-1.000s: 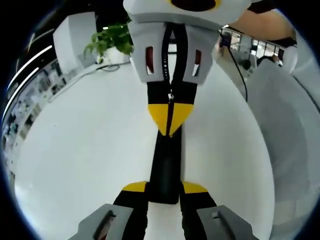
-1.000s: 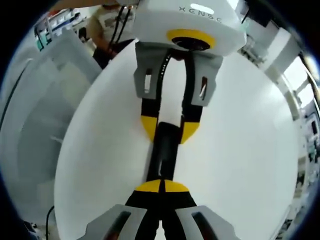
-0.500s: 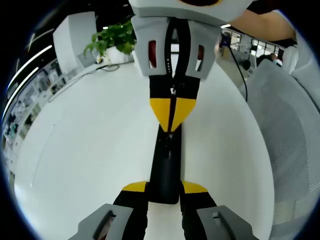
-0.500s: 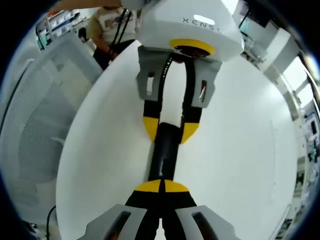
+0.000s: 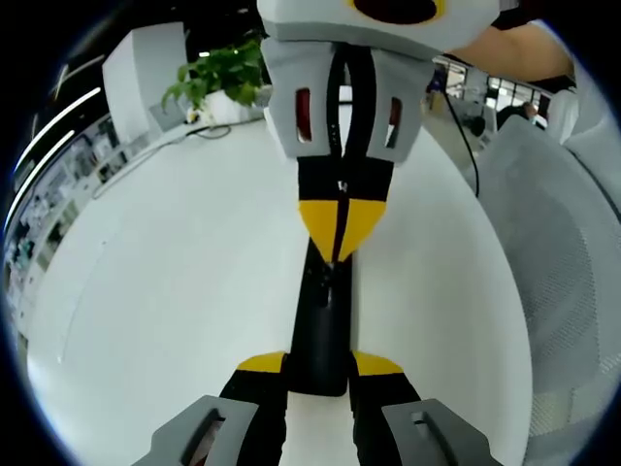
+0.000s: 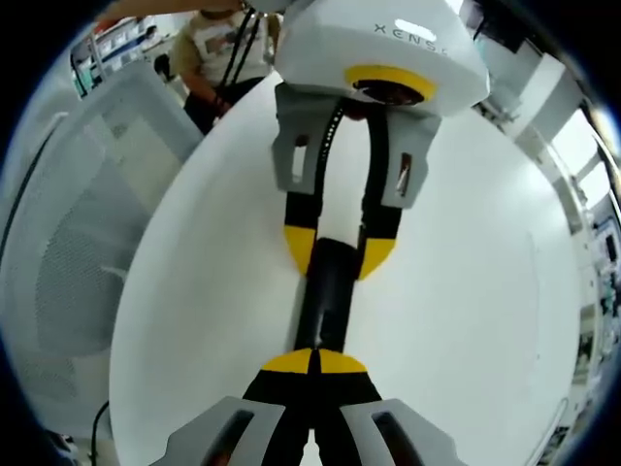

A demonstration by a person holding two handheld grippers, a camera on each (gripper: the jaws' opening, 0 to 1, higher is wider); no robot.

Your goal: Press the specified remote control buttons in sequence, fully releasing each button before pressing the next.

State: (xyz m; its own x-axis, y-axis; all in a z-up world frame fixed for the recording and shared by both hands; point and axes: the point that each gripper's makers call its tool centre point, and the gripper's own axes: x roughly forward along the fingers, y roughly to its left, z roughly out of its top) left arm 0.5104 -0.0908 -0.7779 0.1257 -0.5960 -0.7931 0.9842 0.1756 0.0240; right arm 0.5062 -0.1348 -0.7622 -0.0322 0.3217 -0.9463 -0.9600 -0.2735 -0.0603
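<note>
A slim black remote control [image 5: 320,330] lies lengthwise over the white table [image 5: 165,291]. My left gripper [image 5: 319,364] is shut on its near end, one yellow-tipped finger on each long side. From the top of the left gripper view my right gripper [image 5: 338,228] comes in shut, its joined yellow tips pointing down onto the remote's upper face. In the right gripper view the same right gripper [image 6: 312,361] rests its shut tips on the remote [image 6: 325,296], and the left gripper [image 6: 338,254] clamps the far end. The buttons are too dark to make out.
The table is round, and its edge [image 6: 136,320] curves close by. A grey mesh chair [image 5: 553,291] stands beside it, also visible as the chair [image 6: 68,243]. A potted plant [image 5: 218,78] and a cable [image 5: 461,136] sit at the far side. A person [image 6: 218,49] stands beyond the table.
My right gripper has shifted slightly sideways over the remote, tips still on its face. The left gripper's hold on the remote is unchanged.
</note>
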